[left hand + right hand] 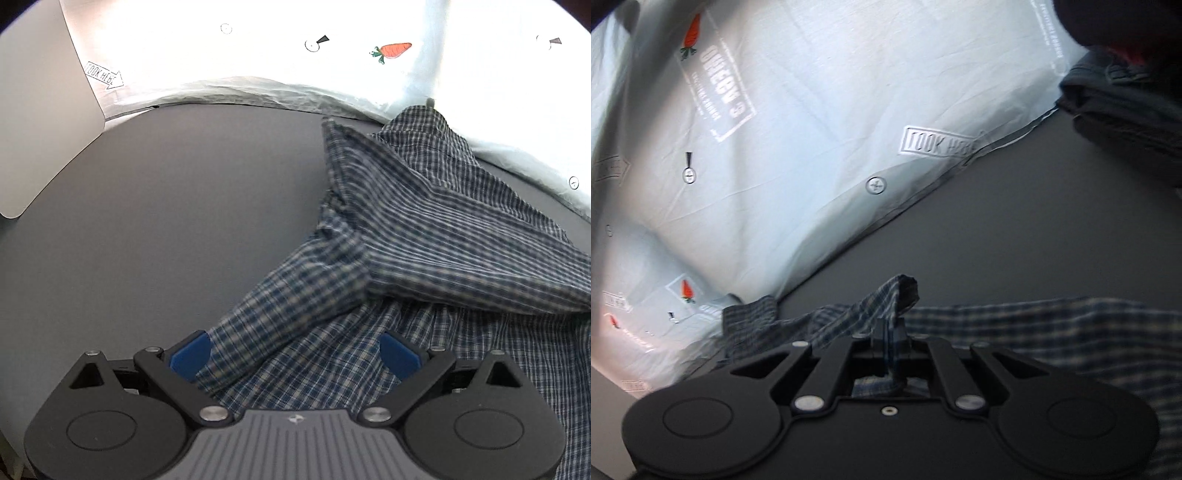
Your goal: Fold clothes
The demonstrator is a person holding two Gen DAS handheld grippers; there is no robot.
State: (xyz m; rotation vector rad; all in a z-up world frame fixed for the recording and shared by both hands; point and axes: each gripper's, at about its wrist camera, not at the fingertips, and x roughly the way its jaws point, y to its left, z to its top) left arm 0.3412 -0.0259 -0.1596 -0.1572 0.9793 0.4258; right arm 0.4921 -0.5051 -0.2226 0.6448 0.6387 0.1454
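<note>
A blue-and-white checked shirt (436, 251) lies rumpled on the grey table (166, 221), one fold raised across its right half. My left gripper (295, 354) hovers over the shirt's near edge with its blue pads (190, 356) wide apart; cloth lies under them and neither pad presses on it. In the right wrist view, my right gripper (891, 334) is shut on a pinched edge of the checked shirt (1052, 332), a corner of which sticks up past the fingertips. The rest of the shirt trails to the right and left below the gripper.
A white printed sheet (258, 55) with carrot marks (395, 50) runs along the table's far edge (775, 147). A pale flat board (37, 110) stands at the left. Dark folded clothing (1126, 122) sits at the upper right of the grey table (1015, 229).
</note>
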